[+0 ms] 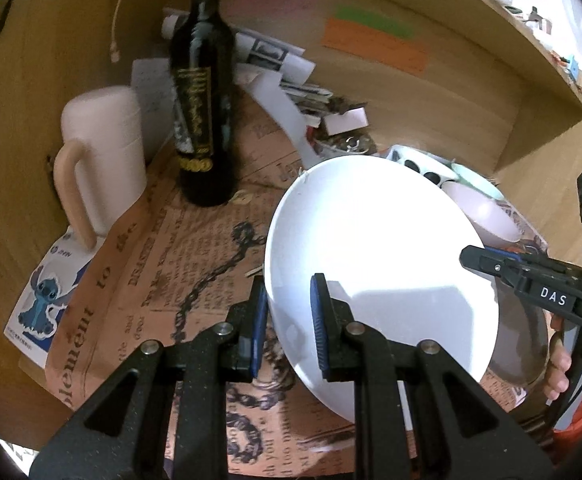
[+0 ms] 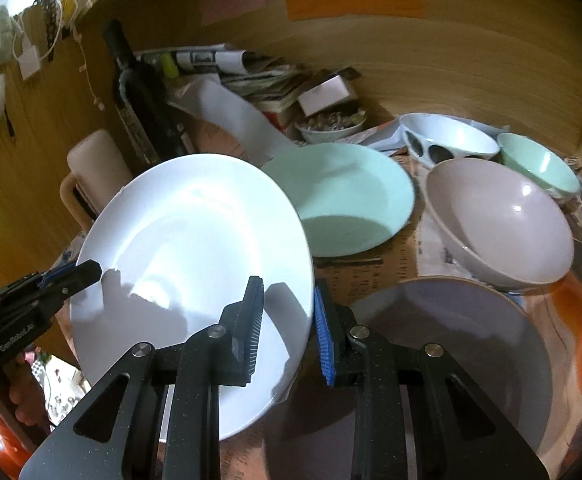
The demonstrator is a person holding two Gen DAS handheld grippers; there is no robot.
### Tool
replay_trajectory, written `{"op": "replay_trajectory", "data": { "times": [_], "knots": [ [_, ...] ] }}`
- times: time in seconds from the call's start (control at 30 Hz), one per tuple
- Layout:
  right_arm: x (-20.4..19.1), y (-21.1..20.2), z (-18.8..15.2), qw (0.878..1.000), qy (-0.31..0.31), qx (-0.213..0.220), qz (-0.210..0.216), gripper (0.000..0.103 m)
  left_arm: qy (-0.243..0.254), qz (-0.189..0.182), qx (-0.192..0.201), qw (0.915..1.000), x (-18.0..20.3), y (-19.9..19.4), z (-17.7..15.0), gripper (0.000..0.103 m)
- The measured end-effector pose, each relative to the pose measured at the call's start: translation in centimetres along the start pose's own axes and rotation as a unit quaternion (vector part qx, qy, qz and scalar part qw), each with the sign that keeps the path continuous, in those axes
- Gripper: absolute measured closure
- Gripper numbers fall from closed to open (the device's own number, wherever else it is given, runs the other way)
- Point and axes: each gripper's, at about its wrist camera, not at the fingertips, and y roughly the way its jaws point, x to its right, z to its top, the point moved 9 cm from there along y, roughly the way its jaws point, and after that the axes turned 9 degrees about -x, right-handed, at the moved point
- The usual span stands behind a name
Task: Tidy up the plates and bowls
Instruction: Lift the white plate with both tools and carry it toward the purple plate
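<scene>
A white plate (image 1: 375,264) (image 2: 195,264) is held tilted above the table by both grippers. My left gripper (image 1: 289,320) straddles its near rim with a finger on each side. My right gripper (image 2: 289,332) grips the opposite rim the same way and shows in the left wrist view (image 1: 491,264). Under the white plate lies a grey plate (image 2: 471,344). Behind it are a mint plate (image 2: 355,200), a grey-pink bowl (image 2: 499,220), a white bowl with dark spots (image 2: 447,140) and a small mint bowl (image 2: 539,168).
A dark wine bottle (image 1: 203,92) and a pink pitcher (image 1: 103,152) stand at the left on a newspaper-print cloth (image 1: 163,280). Rolled papers and a small dish of bits (image 2: 331,124) lie at the back against the wooden wall (image 2: 431,60).
</scene>
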Motion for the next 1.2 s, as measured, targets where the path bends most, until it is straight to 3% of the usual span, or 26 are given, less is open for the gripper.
{"op": "replay_trajectory", "data": {
  "times": [0.63, 1.2],
  "knots": [
    [5.5, -4.7, -1.3, 0.998, 0.041, 0.040, -0.028, 0.080, 0.046, -0.032, -0.008, 0.9984, 6.6, 0.5, 0.7, 0.083],
    [10.5, -6.4, -5.0, 0.994, 0.092, 0.034, -0.045, 0.080, 0.089, -0.056, -0.040, 0.9937, 12.3, 2.0, -1.3, 0.083]
  ]
}}
